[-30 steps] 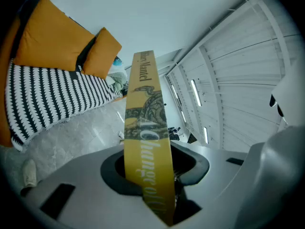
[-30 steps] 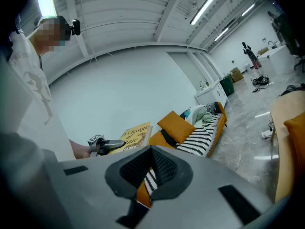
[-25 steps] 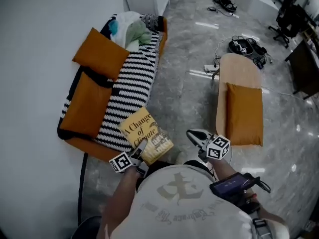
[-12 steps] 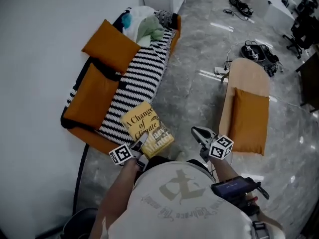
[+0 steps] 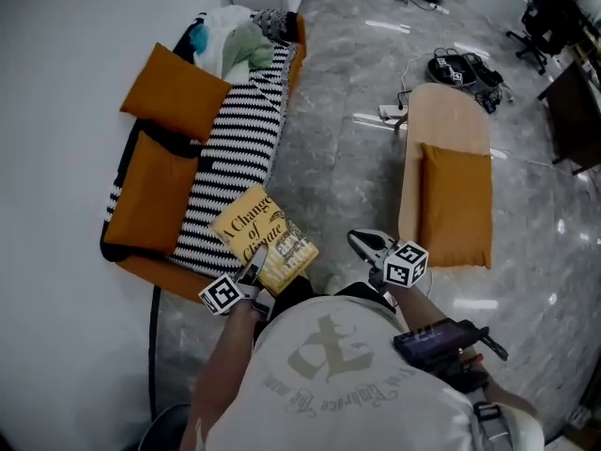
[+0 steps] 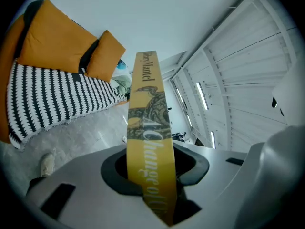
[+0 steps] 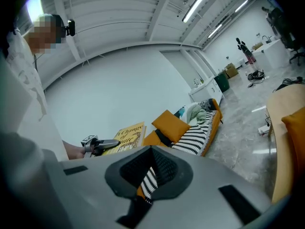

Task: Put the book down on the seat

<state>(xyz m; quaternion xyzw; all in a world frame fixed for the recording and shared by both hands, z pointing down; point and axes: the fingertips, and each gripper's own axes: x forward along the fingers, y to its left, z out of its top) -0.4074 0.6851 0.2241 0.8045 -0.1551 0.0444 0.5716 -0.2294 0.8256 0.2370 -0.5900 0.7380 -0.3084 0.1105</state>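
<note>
My left gripper (image 5: 252, 272) is shut on a yellow book (image 5: 263, 241) and holds it flat above the near corner of the black-and-white striped sofa seat (image 5: 235, 153). In the left gripper view the book's spine (image 6: 147, 123) stands upright between the jaws of the left gripper (image 6: 155, 175), with the striped seat (image 6: 52, 99) off to the left. My right gripper (image 5: 368, 244) hovers over the floor to the right of the book, jaws a narrow gap apart and empty. The right gripper view shows the book (image 7: 125, 136) and the sofa (image 7: 198, 132) ahead.
Two orange cushions (image 5: 174, 90) (image 5: 155, 195) lean on the sofa back, and bundled clothes (image 5: 239, 45) lie at its far end. A peach bench (image 5: 446, 120) with an orange cushion (image 5: 455, 205) stands to the right. Cables (image 5: 460, 69) lie on the grey floor.
The head view has swung a little. The left gripper still grips the book and has edged slightly along the sofa's near corner. The right gripper has shifted a little.
</note>
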